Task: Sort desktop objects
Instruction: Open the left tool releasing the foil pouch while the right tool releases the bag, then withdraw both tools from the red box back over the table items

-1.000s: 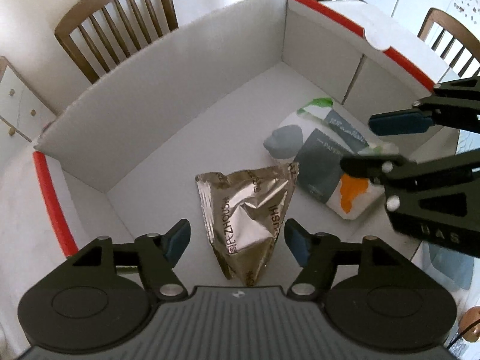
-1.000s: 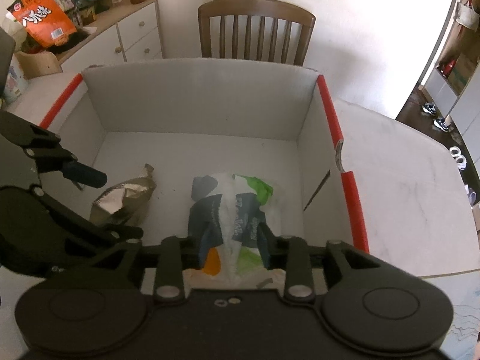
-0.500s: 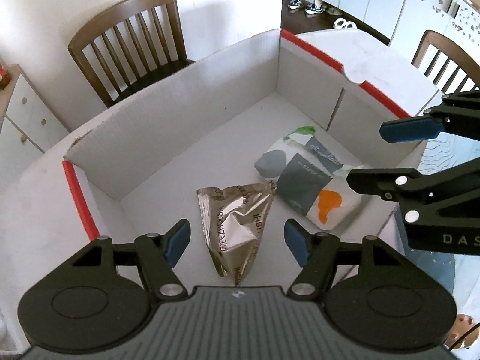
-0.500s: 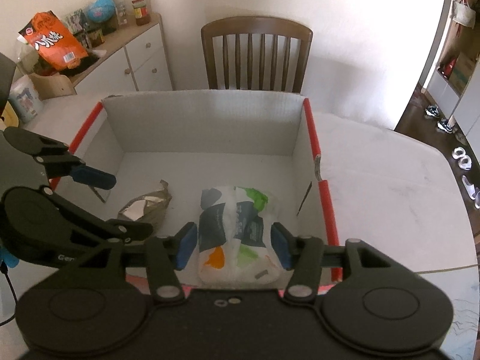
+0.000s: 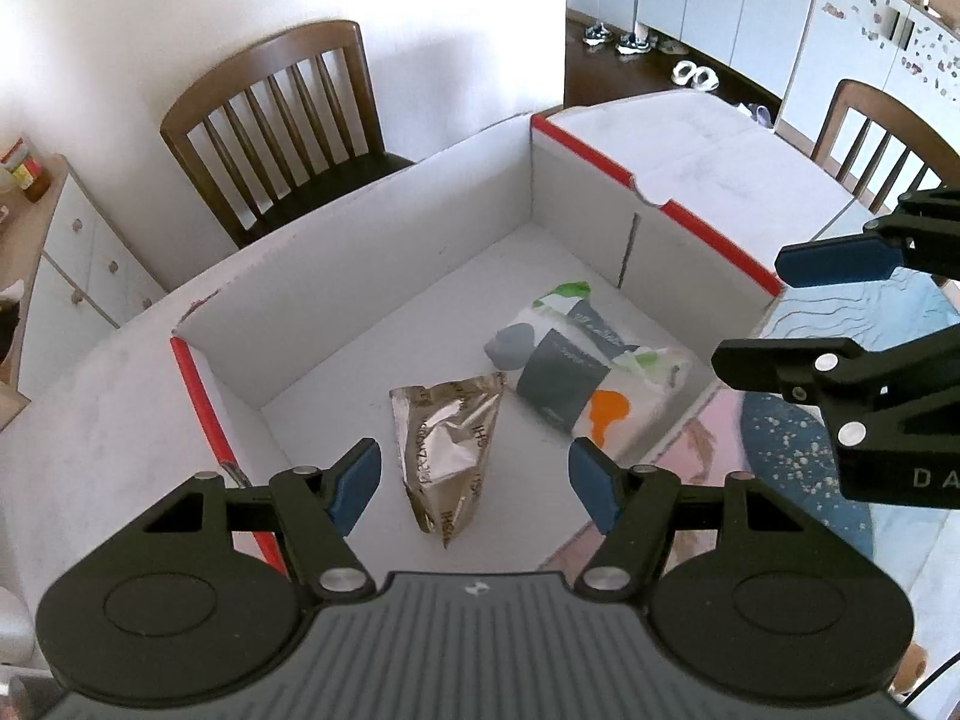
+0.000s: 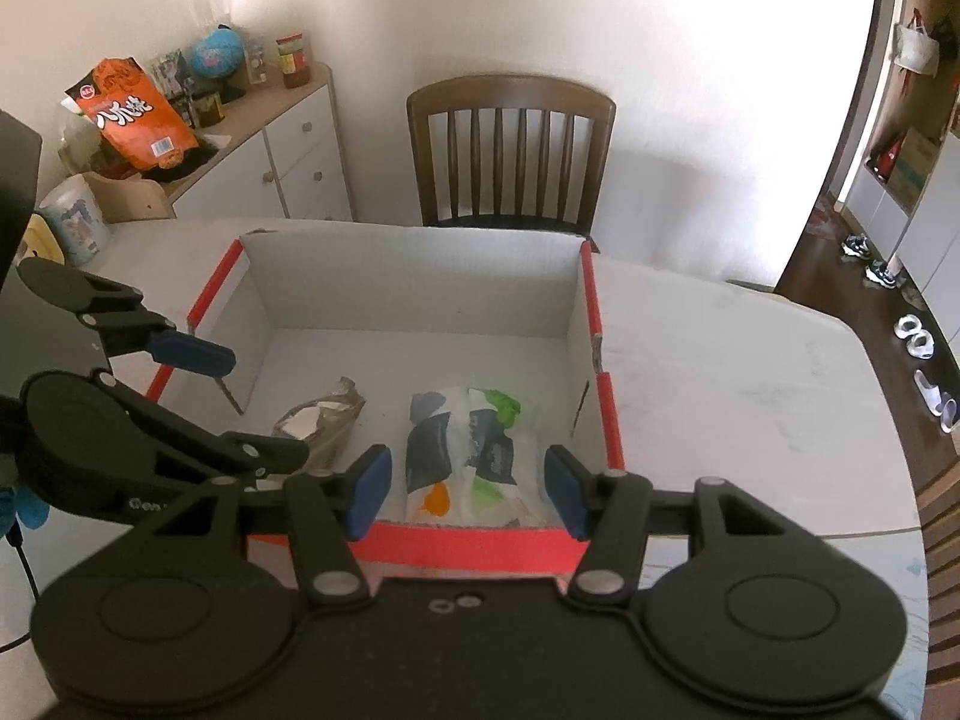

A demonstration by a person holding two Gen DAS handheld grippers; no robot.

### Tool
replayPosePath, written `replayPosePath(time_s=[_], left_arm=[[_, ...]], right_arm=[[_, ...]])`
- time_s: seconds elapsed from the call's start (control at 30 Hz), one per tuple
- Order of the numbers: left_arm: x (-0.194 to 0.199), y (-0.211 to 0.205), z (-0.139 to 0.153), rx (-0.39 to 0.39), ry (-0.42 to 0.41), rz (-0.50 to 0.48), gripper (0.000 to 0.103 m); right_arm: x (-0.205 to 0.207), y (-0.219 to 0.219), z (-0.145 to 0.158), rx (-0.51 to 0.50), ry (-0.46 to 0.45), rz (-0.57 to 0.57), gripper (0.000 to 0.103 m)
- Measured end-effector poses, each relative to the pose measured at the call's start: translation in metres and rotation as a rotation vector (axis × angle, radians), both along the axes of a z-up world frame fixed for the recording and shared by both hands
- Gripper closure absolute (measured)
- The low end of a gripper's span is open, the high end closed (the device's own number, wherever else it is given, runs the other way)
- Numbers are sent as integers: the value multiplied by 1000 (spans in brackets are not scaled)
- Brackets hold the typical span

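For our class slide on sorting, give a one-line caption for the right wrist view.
Open right gripper above a red-edged cardboard box holding a silver foil pouch and a patterned tissue pack.

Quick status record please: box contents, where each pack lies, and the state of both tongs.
box: white cardboard box with red edges, open top, on the table
contents: foil pouch; printed tissue pack
layout: both flat on the box floor, pouch left of pack in the right wrist view
left tongs: open, empty, above the pouch
right tongs: open, empty, jaws just opened, above the pack
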State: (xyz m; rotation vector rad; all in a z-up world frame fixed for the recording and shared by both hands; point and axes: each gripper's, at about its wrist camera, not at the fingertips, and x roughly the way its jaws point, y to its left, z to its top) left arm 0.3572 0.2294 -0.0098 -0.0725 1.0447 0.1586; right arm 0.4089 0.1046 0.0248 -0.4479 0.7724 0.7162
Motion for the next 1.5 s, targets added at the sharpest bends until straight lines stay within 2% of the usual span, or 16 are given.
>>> replayPosePath(time_s=[0.73, 1.2, 1.5], left_arm=[[-64, -64, 45, 34, -64, 54, 35], [-115, -105, 42, 25, -102, 77, 35], [-144, -122, 30, -5, -110, 106, 35]], right_arm=[[-55, -59, 30, 43, -4, -8, 45], [-88, -102, 30, 41, 12, 0, 45], [-110, -127, 14, 21, 40, 6, 44]])
